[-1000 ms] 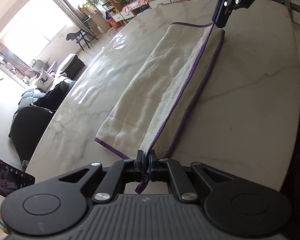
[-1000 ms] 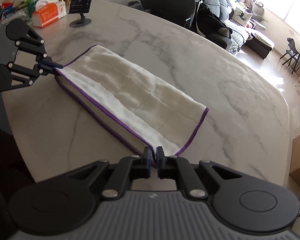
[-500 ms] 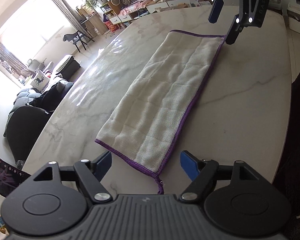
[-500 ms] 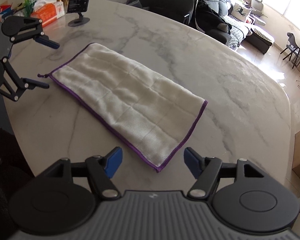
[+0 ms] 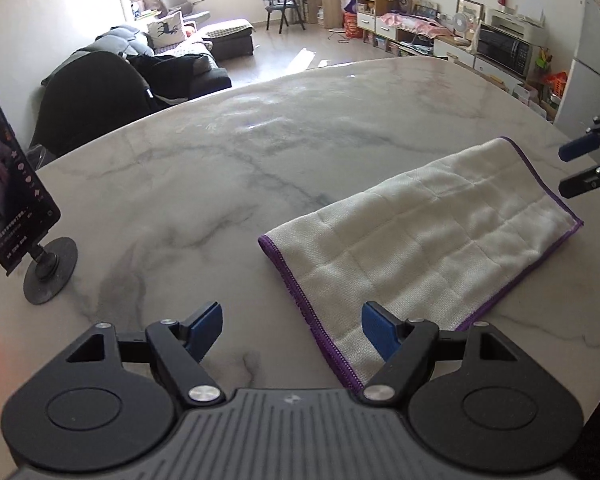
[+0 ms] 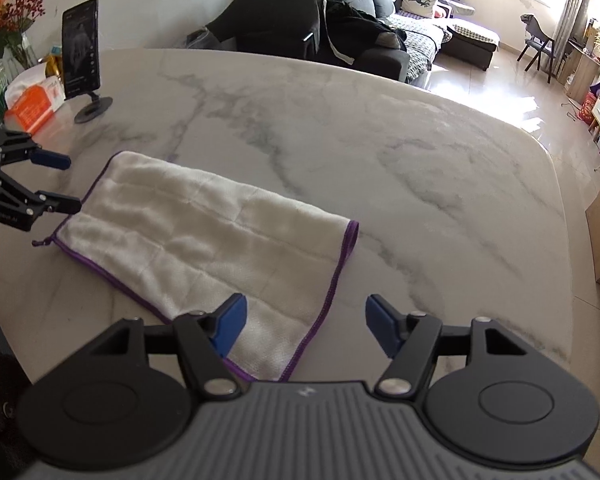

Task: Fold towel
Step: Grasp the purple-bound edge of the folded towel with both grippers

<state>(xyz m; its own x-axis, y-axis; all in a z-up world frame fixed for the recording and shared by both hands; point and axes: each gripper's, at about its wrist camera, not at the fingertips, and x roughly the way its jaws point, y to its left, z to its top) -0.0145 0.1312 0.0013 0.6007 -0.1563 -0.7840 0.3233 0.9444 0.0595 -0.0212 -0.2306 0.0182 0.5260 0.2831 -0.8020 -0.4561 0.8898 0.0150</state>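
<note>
A white towel [image 5: 420, 248] with purple edging lies folded in a long strip on the marble table [image 5: 220, 168]. In the left wrist view my left gripper [image 5: 292, 316] is open over the towel's near left corner, its right finger above the cloth and holding nothing. My right gripper [image 5: 572, 170] shows at the towel's far end. In the right wrist view my right gripper [image 6: 306, 312] hovers over the near corner of the towel [image 6: 204, 236]; its jaws are closing, the purple edge lies below between them, and the pads are off it. The left gripper [image 6: 66, 182] stands open at the far end.
A phone on a round stand [image 5: 12, 200] stands on the table to the left, also seen as the phone [image 6: 80, 48] in the right wrist view. An orange tissue box [image 6: 32, 100] and flowers [image 6: 4, 20] sit behind it. A dark sofa [image 6: 340, 32] lies beyond the table's far edge.
Both grippers let go of the towel's purple edge and opened. The towel now lies flat in its fold. The left gripper has rolled and shifted toward the towel's end.
</note>
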